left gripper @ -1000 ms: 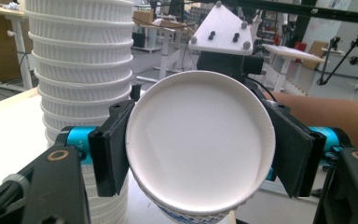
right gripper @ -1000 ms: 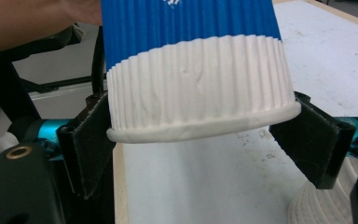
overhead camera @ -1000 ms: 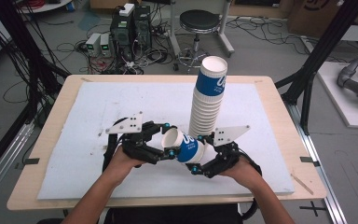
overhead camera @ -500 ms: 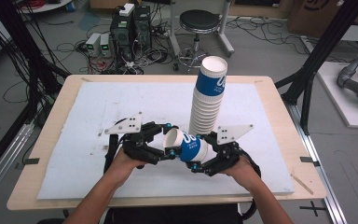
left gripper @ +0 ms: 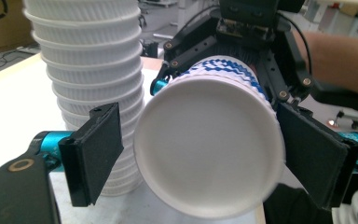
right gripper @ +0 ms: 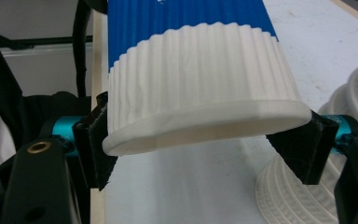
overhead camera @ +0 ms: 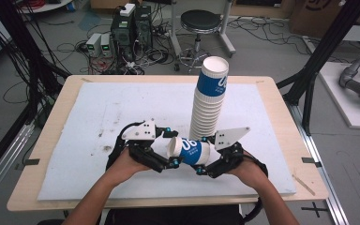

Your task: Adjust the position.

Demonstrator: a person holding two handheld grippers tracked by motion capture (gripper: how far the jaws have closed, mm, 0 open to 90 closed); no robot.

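Observation:
A blue-and-white ribbed paper cup point(overhead camera: 190, 151) lies on its side in the air, just above the white board and in front of a tall stack of upturned cups point(overhead camera: 206, 112). My right gripper point(overhead camera: 205, 154) is shut on its wide rim end; in the right gripper view both pads press the rim of the cup point(right gripper: 196, 70). My left gripper point(overhead camera: 170, 148) stands open around the cup's base. In the left gripper view the flat base of the cup point(left gripper: 209, 144) faces me, with a small gap at my left pad point(left gripper: 93, 154).
The stack point(left gripper: 88, 70) stands right behind the held cup, close to both grippers. A white board point(overhead camera: 122, 108) covers the wooden table point(overhead camera: 51, 140). A stool point(overhead camera: 200, 21) and computer boxes point(overhead camera: 131, 23) stand on the floor beyond the far edge.
Both hands and the cup have drifted slightly toward the near edge. The grips look the same.

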